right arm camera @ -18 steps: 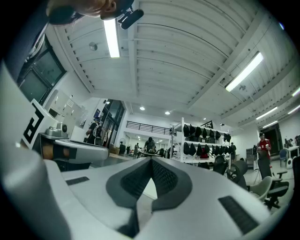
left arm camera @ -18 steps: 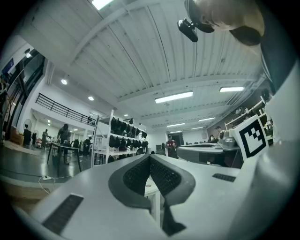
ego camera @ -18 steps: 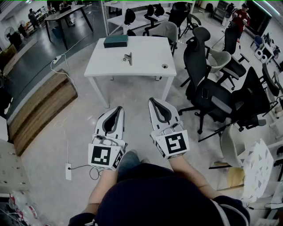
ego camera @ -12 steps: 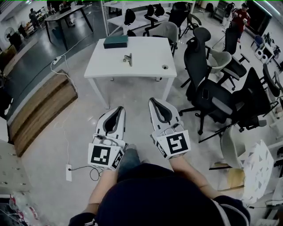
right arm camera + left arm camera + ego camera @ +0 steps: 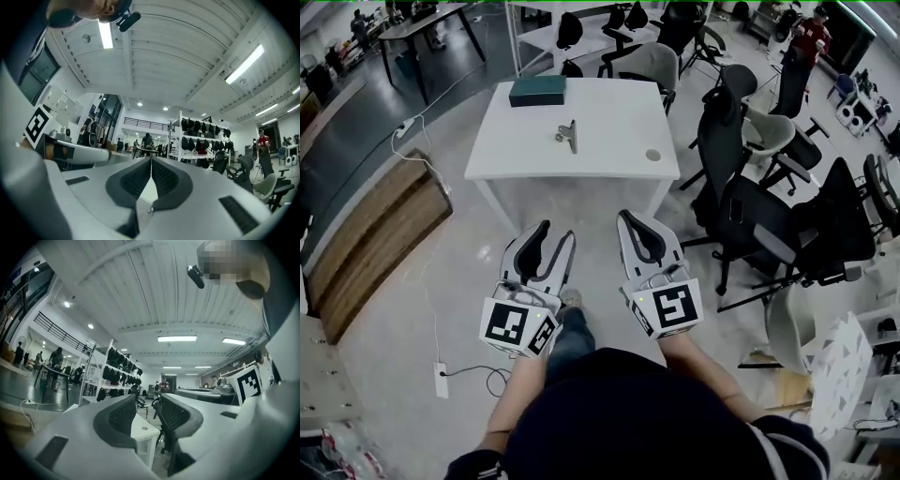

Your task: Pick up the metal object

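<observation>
1. The person's left forearm (image 5: 512,398) and right forearm (image 5: 701,367) reach forward from the body, low and side by side. Both tools are held level and aim at the table ahead.
2. The left gripper (image 5: 559,232) has its jaws apart with a clear gap and nothing in it. In the left gripper view only a table corner shows beyond that gap. The right gripper (image 5: 625,216) has its jaws closed tip to tip and holds nothing.
3. Risk at the claws: if the right gripper leads, its closed tips would probably shove the target across the smooth top instead of taking it. It would have to open first. The left gripper is the readier one.
4. Both tools hang over bare floor, well short of the table (image 5: 605,117), so the person has to close in. A power strip (image 5: 441,382) and its cable lie on the floor to the left, and black office chairs (image 5: 741,192) crowd the table's right side. A careless step or swing could snag either.
5. The metal object (image 5: 568,136) lies on the white top near the middle, slightly left. It is apart from the green box (image 5: 537,90) at the far left corner and from the round hole (image 5: 653,155) toward the right edge.
6. The object looks small, low and shiny. Jaws arriving level, as they are now, may skim over it or knock it away. A grip on a thin edge may slip, so the wrist will likely need to tip downward.
</observation>
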Available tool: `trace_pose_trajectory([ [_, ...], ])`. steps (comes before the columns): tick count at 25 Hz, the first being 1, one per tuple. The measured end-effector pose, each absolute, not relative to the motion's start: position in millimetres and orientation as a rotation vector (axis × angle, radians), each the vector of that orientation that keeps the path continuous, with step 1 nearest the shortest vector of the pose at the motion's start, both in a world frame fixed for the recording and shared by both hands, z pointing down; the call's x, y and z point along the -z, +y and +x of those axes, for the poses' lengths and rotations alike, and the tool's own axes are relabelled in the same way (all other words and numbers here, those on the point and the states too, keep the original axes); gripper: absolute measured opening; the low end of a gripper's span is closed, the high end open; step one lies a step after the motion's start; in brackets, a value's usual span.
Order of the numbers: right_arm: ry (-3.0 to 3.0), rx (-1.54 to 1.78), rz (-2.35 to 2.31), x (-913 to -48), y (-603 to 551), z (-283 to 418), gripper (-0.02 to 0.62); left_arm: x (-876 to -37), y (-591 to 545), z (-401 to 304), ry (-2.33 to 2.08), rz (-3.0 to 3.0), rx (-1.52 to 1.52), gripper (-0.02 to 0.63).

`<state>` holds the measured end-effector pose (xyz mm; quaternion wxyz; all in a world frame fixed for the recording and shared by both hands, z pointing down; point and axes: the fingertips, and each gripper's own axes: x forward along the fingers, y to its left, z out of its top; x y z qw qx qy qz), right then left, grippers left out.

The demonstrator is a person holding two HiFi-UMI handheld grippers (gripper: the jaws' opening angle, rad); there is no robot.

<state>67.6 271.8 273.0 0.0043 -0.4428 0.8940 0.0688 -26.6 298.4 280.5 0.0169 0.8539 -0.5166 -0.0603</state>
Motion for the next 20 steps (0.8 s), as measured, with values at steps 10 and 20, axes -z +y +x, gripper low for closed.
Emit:
trace_pose_trajectory([
  [10, 2.803, -0.194, -1.461, -282, 132, 13, 0.028, -287, 155, -94, -1.586, 2.674, 0.149, 0.144],
  [20, 2.764, -0.114, -1.599, -310, 66, 2, 0.028, -316, 77, -110, -1.462, 2.675, 0.126, 0.144],
])
